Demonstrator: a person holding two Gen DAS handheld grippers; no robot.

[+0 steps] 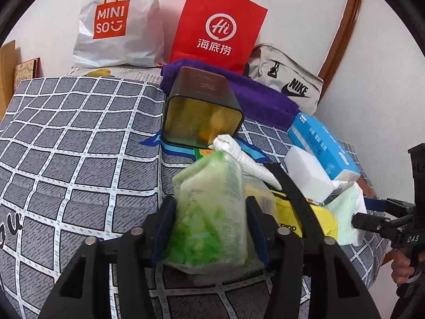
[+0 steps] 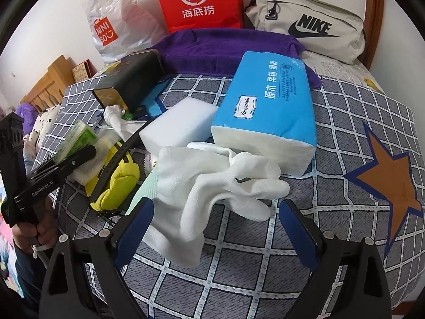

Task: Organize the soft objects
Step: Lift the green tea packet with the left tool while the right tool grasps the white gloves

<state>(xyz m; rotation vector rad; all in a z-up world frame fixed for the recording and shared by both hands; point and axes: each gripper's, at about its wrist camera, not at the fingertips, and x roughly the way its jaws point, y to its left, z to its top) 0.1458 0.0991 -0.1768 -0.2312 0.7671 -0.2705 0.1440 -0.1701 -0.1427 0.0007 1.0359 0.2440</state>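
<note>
The left gripper (image 1: 209, 223) has its jaws pinching a soft green packet in a mesh bag (image 1: 209, 204), low in the middle of the left wrist view, and the blue pads press on both of its sides. The packet seems lifted a little above the bed (image 1: 66, 138), which has a grey checked cover, but I cannot say this for sure. Behind it, in the centre of the frame, a dark tin box (image 1: 203, 106) lies on its side with its open mouth toward the packet.

In the right wrist view the right gripper (image 2: 216, 226) has its jaws spread wide, with nothing between the pads. A white glove (image 2: 212, 183) lies on the bed just in front of them, touching the blue tissue pack (image 2: 268, 106).

I think the step in hand is carrying the packet to its place, maybe the tin. The next move needs a steady grip and good aim at the opening.
</note>
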